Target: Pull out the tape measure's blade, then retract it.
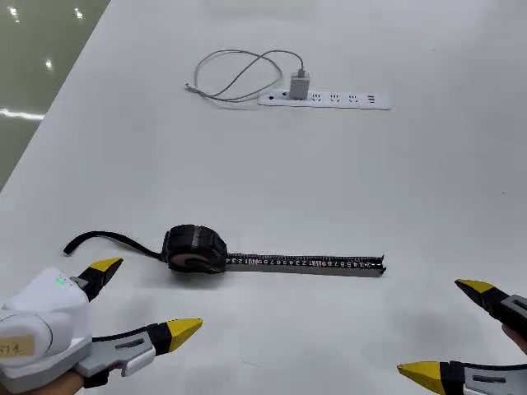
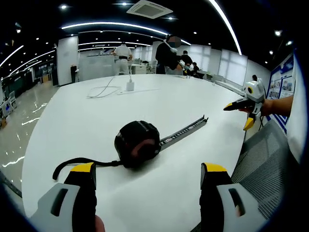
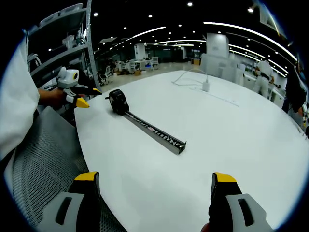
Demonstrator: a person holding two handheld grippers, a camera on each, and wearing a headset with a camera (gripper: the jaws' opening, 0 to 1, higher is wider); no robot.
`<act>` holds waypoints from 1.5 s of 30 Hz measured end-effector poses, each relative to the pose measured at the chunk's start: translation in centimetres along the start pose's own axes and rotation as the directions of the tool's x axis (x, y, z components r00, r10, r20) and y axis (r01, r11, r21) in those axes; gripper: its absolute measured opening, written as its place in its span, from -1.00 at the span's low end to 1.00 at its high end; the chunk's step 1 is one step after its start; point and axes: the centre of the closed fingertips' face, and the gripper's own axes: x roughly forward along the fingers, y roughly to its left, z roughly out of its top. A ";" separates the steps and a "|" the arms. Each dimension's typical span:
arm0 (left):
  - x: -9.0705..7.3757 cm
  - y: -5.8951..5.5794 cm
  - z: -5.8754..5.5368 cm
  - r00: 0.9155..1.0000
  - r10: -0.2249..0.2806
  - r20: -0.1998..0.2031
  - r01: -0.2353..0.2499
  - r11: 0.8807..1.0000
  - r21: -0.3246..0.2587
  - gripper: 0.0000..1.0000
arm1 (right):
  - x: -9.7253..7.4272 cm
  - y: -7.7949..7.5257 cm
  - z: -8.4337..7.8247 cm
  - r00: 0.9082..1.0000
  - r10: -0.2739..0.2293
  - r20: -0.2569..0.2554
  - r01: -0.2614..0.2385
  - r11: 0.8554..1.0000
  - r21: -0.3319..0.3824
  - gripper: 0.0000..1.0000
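Note:
A black tape measure lies on the white table. Its blade is pulled out to the right and rests flat, and a black wrist strap trails off to its left. My left gripper hovers open just in front of the case, touching nothing. My right gripper is also open, near and to the right of the blade's tip. In the left gripper view the case sits just beyond the open left gripper. In the right gripper view the blade lies beyond the open right gripper.
A white power strip with a plugged-in charger and a looped cable lies at the far side. The table's left edge drops to a glossy floor. A grey mesh chair stands near the front edge.

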 end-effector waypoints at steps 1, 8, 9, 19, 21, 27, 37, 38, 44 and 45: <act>0.2 0.0 0.1 1.000 -0.003 -0.001 0.003 1.000 -0.001 0.72 | 0.0 0.0 0.0 1.000 -0.001 0.000 0.001 1.000 0.000 0.89; 1.2 -0.1 0.6 1.000 -0.014 0.003 0.014 1.000 -0.006 0.71 | 0.1 0.3 0.3 1.000 0.000 0.000 0.000 1.000 0.004 0.89; 1.3 -0.1 0.6 1.000 -0.012 0.003 0.012 1.000 -0.002 0.71 | 0.1 0.3 0.3 1.000 0.001 0.001 -0.001 1.000 0.004 0.89; 2.5 -0.3 1.0 1.000 -0.012 -0.004 0.012 1.000 -0.021 0.70 | 0.5 0.3 0.7 1.000 0.007 0.001 -0.007 1.000 -0.002 0.85; 2.8 -0.4 1.1 1.000 -0.012 -0.002 0.012 1.000 -0.024 0.71 | 0.5 0.2 0.8 1.000 0.006 0.002 -0.006 1.000 -0.003 0.85; 3.8 -0.4 1.2 1.000 -0.011 -0.008 0.011 0.999 -0.036 0.70 | 0.6 0.1 0.8 1.000 0.005 0.002 -0.005 1.000 -0.001 0.86; 5.0 -1.1 1.3 1.000 -0.025 -0.016 0.024 0.999 -0.048 0.69 | 0.3 -0.2 1.0 1.000 -0.002 0.006 0.002 1.000 0.000 0.86; 5.1 -1.1 1.2 1.000 -0.023 -0.016 0.022 0.999 -0.050 0.69 | 0.3 -0.3 0.9 1.000 -0.002 0.004 0.002 1.000 -0.003 0.86; 5.3 -1.0 1.3 1.000 -0.011 -0.007 0.010 0.997 -0.076 0.69 | 0.4 -0.5 0.6 1.000 0.001 0.001 -0.001 1.000 0.001 0.85; 5.3 -1.0 1.4 1.000 -0.006 -0.002 0.006 0.996 -0.086 0.70 | 0.5 -0.5 0.6 1.000 0.002 0.002 -0.002 1.000 0.001 0.85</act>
